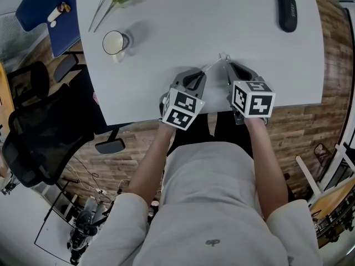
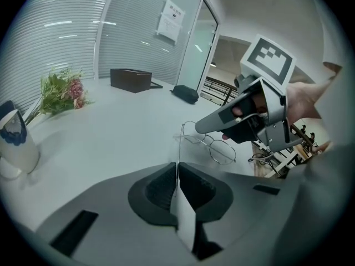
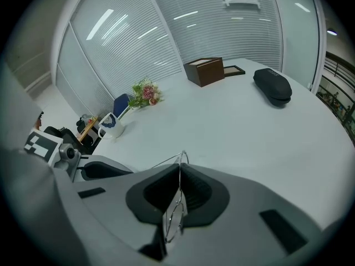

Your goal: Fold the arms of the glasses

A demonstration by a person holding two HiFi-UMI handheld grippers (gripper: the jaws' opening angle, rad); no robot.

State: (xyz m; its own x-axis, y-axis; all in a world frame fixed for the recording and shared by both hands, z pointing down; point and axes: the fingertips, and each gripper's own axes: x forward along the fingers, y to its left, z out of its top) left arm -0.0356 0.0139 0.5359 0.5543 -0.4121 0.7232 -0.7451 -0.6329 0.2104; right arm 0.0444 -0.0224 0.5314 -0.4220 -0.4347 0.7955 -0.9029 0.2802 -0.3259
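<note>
Person (image 1: pixel 211 204) leaning over a white table (image 1: pixel 194 21), both grippers clamped on one pair of glasses (image 1: pixel 218 63).

At the table's near edge, the left gripper (image 1: pixel 204 71) is closed on the thin wire arm (image 2: pixel 178 148), which runs straight between its jaws. The right gripper (image 1: pixel 229 66) is closed on the front, with a round lens (image 3: pixel 173 218) pinched between its pads. The glasses span the two tips; I cannot tell whether they touch the tabletop. They look light, springy and easily bent, with fragile lenses, so a gentle hold seems best: steady the front at its rim, take the arm near the hinge, and swing it inward without forcing.
</note>
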